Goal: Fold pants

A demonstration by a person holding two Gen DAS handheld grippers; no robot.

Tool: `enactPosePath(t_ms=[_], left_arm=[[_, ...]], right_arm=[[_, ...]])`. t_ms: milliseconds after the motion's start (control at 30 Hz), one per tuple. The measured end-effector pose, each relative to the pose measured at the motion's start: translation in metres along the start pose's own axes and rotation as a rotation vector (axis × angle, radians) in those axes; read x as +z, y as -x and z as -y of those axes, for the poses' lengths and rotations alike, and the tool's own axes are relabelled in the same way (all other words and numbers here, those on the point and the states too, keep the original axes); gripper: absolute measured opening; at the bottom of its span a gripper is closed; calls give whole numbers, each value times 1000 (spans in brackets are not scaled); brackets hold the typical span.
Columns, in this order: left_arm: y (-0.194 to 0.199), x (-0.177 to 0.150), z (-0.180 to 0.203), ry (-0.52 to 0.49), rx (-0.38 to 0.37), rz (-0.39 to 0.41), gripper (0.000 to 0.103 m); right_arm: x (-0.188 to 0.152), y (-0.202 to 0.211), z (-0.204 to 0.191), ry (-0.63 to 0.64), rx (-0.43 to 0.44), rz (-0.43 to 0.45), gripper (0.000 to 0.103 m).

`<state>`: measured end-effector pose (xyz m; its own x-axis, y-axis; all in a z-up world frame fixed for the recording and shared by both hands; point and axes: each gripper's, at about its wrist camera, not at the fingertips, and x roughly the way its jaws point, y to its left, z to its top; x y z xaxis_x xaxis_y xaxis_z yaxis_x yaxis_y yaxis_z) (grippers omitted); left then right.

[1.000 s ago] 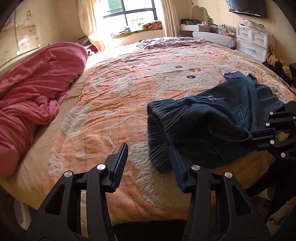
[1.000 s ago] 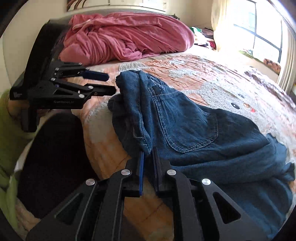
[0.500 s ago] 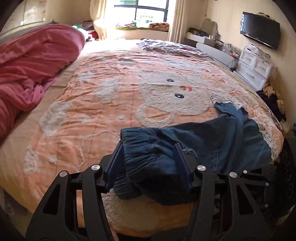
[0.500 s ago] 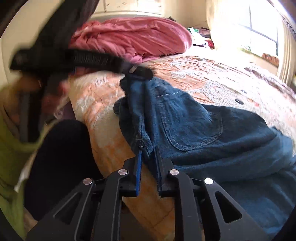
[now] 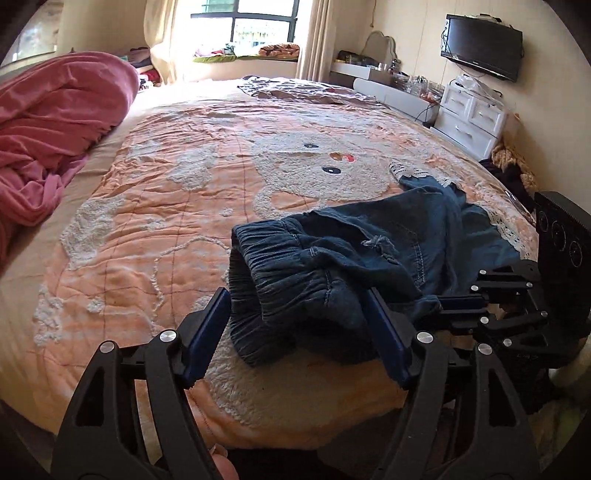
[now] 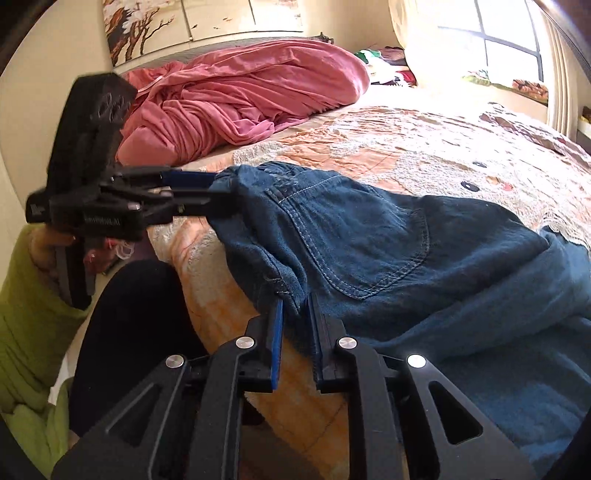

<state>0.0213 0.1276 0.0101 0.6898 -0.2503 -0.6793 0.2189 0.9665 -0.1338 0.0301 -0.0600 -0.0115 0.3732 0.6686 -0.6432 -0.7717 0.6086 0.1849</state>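
Pants (image 5: 369,251) lie bunched near you; your left gripper (image 5: 299,332) straddles the waistband, fingers wide, while your right gripper (image 6: 295,325) pinches the side seam.

window (image 5: 258,33): bright daylight | wall TV (image 5: 480,46) | white drawers (image 5: 471,122) | peach bedspread (image 5: 166,229)

The dark blue denim pants (image 6: 424,258) run off the right wrist picture's edge — the legs' ends are cut off.

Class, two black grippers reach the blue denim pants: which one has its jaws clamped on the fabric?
The right gripper, pinching the blue denim pants at the near edge; the left gripper straddles the elastic waistband with jaws wide apart.
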Motion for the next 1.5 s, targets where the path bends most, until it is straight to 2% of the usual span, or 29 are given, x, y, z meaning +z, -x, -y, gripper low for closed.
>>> enactPosePath(t_ms=[67, 100, 133, 167, 233, 400, 467, 500, 600, 667, 767, 833, 900, 1000, 1067, 1167, 1233, 1300, 1367, 1400, 1500], left_arm=[[-6, 1, -3, 32, -36, 14, 66], [-8, 2, -3, 46, -58, 30, 60], [-11, 4, -3, 62, -92, 40, 40], [-13, 7, -3, 72, -126, 42, 32], [-16, 14, -1, 64, -119, 35, 29], [12, 36, 7, -96, -39, 95, 29], [16, 31, 9, -152, -7, 84, 29], [12, 23, 8, -163, 9, 54, 29], [-6, -3, -1, -124, 31, -46, 32], [-9, -16, 0, -107, 28, -59, 33], [-7, -22, 2, -84, 44, -59, 36], [2, -19, 0, -47, 55, -43, 45], [18, -15, 3, -47, 88, -12, 46], [46, -1, 11, -60, 129, 64, 54], [52, 14, 19, -68, 122, 98, 54], [28, 29, 32, -64, 35, 77, 53], [-2, 29, 38, -55, -24, 14, 39], [-29, 20, 41, -65, 25, -61, 38], [-39, 10, 44, -99, 84, -80, 38], [-39, 6, 45, -107, 89, -75, 38], [-40, 0, 48, -119, 95, -75, 38]], right_arm=[[-1, 0, 1, -5, 2, -6, 13], [-1, -1, 2, -11, 2, -12, 13], [-1, -3, 2, -17, 5, -16, 13], [0, -4, 2, -24, 10, -18, 13], [2, -5, 0, -19, 4, -20, 13], [18, 8, -11, 12, 23, 49, 13], [19, 3, -16, 53, 2, 32, 13], [18, -2, -17, 58, -2, 12, 13], [5, -18, -16, 45, 7, -60, 14], [-5, -27, -17, 55, -3, -96, 15], [-7, -28, -16, 41, 1, -102, 15], [-6, -25, -14, 30, 11, -95, 15], [-7, -22, -13, 30, 16, -86, 15], [-9, -23, -10, 26, 17, -83, 15], [-9, -23, -9, 13, 28, -80, 19], [-10, -19, -9, -5, 50, -76, 26], [-11, -11, -12, 15, 40, -76, 28], [-11, 0, -11, 15, 37, -79, 33], [-10, 14, -8, -7, 41, -61, 44], [-11, 26, -4, -21, 34, -40, 49], [-5, 46, 7, -62, -25, 20, 49]])
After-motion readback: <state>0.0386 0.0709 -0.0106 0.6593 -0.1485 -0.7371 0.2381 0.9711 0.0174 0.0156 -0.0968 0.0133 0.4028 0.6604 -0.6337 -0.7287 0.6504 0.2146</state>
